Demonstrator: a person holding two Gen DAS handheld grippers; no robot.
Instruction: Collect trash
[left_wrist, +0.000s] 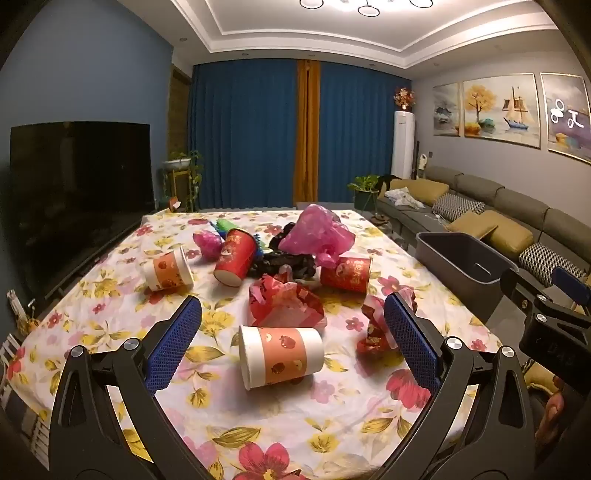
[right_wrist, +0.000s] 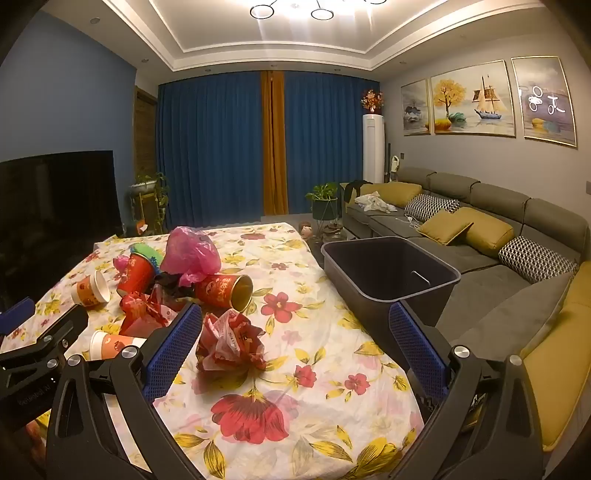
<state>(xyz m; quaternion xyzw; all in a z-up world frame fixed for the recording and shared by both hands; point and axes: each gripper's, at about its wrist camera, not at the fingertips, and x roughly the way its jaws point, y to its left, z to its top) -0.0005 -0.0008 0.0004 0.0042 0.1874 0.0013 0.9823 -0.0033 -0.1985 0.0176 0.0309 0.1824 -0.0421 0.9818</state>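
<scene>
A table under a flowered cloth (left_wrist: 295, 417) fills the foreground of a living room with blue curtains (left_wrist: 243, 136), a dark television (left_wrist: 77, 192) off to the left and a grey sofa (right_wrist: 491, 236) with yellow cushions along the right wall. The left gripper (left_wrist: 293, 343) hangs above the cloth with its blue-padded fingers spread wide and holding nothing; straight ahead between them lies a white-and-orange paper cup (left_wrist: 280, 356) on its side. Just beyond that sit a crumpled red wrapper (left_wrist: 284, 304), two red cups (left_wrist: 236, 256), another white cup (left_wrist: 166, 271) to the left and a pink plastic bag (left_wrist: 319, 230) on top of the heap. The right gripper (right_wrist: 295, 341) is likewise wide apart and empty, with a crumpled red-and-white wrapper (right_wrist: 231, 341) just ahead near its left finger. A dark grey bin (right_wrist: 388, 273) stands ahead to its right, beside the table edge.
</scene>
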